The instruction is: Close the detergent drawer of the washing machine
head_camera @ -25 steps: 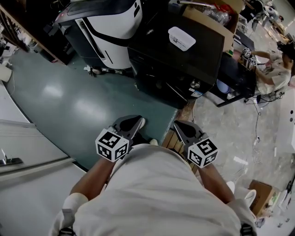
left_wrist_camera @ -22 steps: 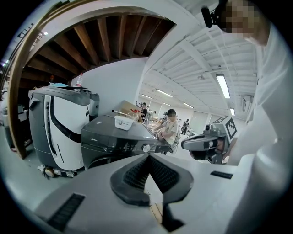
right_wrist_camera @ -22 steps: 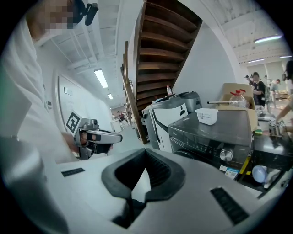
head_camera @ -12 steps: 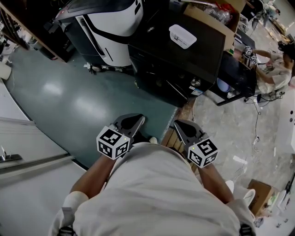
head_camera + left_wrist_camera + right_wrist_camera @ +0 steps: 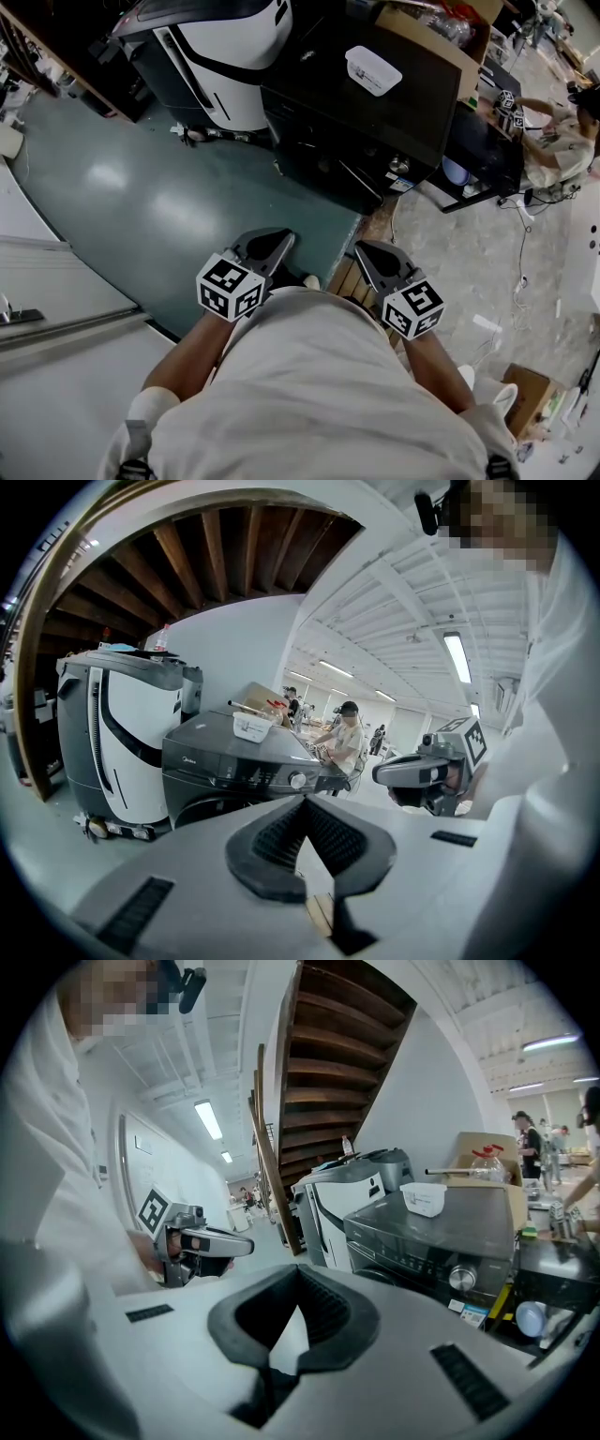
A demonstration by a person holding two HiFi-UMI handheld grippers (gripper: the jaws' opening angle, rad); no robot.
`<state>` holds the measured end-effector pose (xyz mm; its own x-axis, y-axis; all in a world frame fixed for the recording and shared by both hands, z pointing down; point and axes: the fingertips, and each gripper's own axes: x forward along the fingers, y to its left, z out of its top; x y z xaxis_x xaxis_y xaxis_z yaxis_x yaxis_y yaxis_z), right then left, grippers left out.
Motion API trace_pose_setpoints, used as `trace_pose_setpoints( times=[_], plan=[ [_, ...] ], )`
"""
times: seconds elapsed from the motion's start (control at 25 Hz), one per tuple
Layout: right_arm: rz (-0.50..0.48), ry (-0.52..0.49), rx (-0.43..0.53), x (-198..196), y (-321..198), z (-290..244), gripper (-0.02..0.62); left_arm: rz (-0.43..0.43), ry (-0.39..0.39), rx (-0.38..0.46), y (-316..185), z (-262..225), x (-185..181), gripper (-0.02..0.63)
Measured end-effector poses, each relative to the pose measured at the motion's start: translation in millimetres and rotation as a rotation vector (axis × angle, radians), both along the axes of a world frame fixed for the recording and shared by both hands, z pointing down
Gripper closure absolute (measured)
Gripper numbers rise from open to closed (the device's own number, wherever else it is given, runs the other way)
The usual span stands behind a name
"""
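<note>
My head camera looks steeply down past my shirt point(image 5: 319, 394) to the floor point(image 5: 141, 206), the washing machine point(image 5: 366, 112) ahead, well apart. The camera on my left gripper point(image 5: 267, 247) looks forward along its jaws, catching my right gripper point(image 5: 377, 261) at its right edge; the right one's mirrors it. All three views share that washing machine, none close.

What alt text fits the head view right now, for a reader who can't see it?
Seen from above, a person in a white shirt holds the left grey tongs and right grey tongs shut and empty near the body. Ahead across the teal floor stands a dark grey washing machine, untouched, a white plastic tub on top.
</note>
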<state>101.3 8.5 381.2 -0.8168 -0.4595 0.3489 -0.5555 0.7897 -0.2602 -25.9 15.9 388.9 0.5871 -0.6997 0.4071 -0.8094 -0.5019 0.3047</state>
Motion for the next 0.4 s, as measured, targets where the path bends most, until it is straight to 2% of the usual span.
trace_pose_setpoints(
  times=[0.4],
  plan=[
    [-0.008, 0.006, -0.003, -1.3, 0.4, 3.3, 0.592, -0.011, 0.01, -0.01, -1.8, 2.7, -2.9, 0.609]
  ],
)
